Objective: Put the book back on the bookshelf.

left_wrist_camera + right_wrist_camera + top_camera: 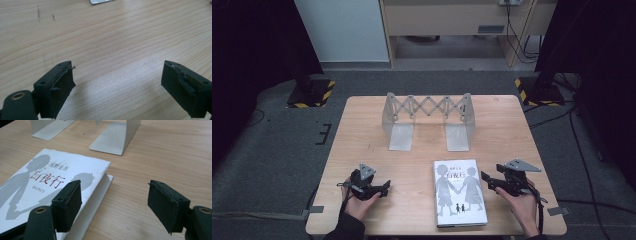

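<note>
A white book (459,192) with grey silhouettes and red lettering lies flat near the table's front edge; in the right gripper view the book (50,182) is at the left. My right gripper (487,181) hovers just right of it, jaws wide apart and pointing at its right edge. Seen from the gripper itself, the right gripper (113,187) has bare wood between its pads, and its left pad overlaps the book's corner. My left gripper (385,187) sits left of the book over bare table, and the left gripper (117,67) is open with nothing between its pads.
A grey metal expanding book rack (427,120) with two upright ends stands at the back middle of the wooden table (362,130). One of its base plates (117,137) lies beyond the book. Dark stands and cables surround the table on the floor.
</note>
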Demonstrator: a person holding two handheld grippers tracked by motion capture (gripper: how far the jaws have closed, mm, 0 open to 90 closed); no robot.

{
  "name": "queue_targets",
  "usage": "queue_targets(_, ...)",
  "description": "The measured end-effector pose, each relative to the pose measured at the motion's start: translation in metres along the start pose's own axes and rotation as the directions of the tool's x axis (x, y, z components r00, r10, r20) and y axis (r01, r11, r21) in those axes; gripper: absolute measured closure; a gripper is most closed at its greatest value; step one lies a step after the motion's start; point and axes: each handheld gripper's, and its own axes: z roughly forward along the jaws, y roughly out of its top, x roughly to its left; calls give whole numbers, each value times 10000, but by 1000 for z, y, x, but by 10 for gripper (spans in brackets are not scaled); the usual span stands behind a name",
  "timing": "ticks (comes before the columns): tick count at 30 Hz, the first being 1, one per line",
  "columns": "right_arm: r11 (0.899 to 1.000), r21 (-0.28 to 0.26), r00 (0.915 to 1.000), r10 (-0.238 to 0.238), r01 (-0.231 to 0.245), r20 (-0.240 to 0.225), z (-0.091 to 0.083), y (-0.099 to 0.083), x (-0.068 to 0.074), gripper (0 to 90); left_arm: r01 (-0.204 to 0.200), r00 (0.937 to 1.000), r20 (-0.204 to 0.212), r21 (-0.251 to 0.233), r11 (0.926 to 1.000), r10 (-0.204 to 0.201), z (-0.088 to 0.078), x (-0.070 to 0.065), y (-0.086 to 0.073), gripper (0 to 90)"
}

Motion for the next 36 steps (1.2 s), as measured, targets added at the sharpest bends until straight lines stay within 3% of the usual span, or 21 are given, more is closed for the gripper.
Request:
queue_targets(10,9998,184,9984,-51,62,-562,4,-5,14,289,-262,9996,90,312,9992,260,6,-2,-3,99)
queue_targets(18,9992,393,9956,-53,90,-940,8,-12,24,298,29,9999,157,211,9998,-33,8,-1,-5,67)
queue_targets(36,9989,352,9852,371,-317,-1673,17,-22,32,297,-18,9997,224,374,9993,9,10,-1,-5,0)
